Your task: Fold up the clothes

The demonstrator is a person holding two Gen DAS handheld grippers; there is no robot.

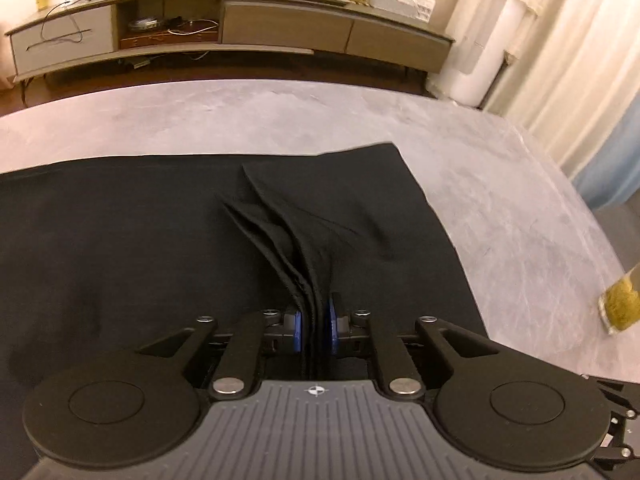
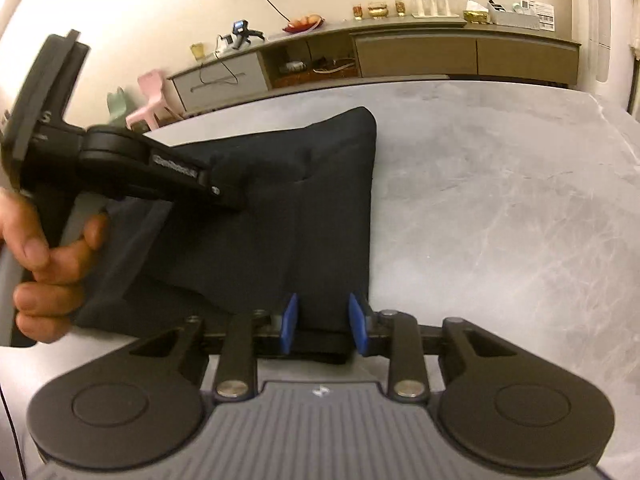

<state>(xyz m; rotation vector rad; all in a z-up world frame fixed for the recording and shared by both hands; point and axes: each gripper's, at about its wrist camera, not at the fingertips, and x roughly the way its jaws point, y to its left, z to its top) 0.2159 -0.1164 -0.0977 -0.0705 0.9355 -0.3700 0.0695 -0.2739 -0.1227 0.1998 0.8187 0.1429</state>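
A black garment [image 1: 120, 240] lies spread on the grey marble table [image 1: 500, 208]. My left gripper [image 1: 315, 322] is shut on a bunch of its fabric, which rises in folds between the blue pads [image 1: 297, 326]. In the right wrist view the same garment [image 2: 320, 208] lies at the left of the table [image 2: 500, 220]. My right gripper [image 2: 324, 322] is open with its blue pads [image 2: 289, 322] on either side of the garment's near edge. The left gripper's body [image 2: 152, 168] shows at the left, held by a hand [image 2: 44, 256].
A long low sideboard [image 1: 240, 24] with small items stands beyond the table's far edge. A glass of yellow contents [image 1: 622, 304] sits at the table's right edge. Curtains [image 1: 560, 40] hang at the right. Small pink and green chairs [image 2: 148, 100] stand far left.
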